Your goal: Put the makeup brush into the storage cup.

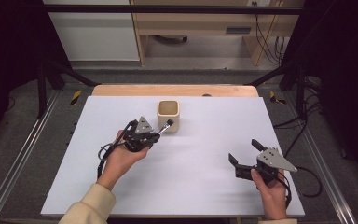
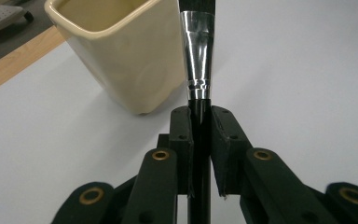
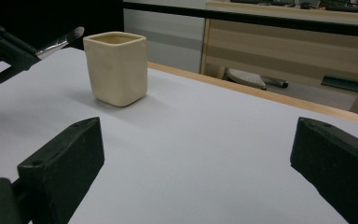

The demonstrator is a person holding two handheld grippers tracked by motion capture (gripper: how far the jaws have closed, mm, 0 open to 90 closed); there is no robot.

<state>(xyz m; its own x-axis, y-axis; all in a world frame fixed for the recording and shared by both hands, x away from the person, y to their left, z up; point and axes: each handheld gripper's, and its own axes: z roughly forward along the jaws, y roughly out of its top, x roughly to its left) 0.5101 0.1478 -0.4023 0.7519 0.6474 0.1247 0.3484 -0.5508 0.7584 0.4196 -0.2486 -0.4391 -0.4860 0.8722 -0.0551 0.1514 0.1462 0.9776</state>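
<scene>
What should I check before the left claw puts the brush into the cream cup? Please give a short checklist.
1. Left claw shut on the brush: ok.
2. Brush sits straight between the pads: ok.
3. Cup upright on the table: ok.
4. Cup mouth free: ok in the high view; bottom cannot tell.
5. Brush tip above the rim: cannot tell.
6. Right claw open, apart from the cup: ok.

Item count, as seen on the table:

- Cups: one, cream, square-mouthed [image 1: 168,115].
- Brushes: one, black handle with a silver ferrule [image 1: 165,126].
- Grippers: two, a left gripper [image 1: 154,136] and a right gripper [image 1: 242,153].
- Hands: two, one per gripper.
- Tables: one, white-topped [image 1: 191,177].
</scene>
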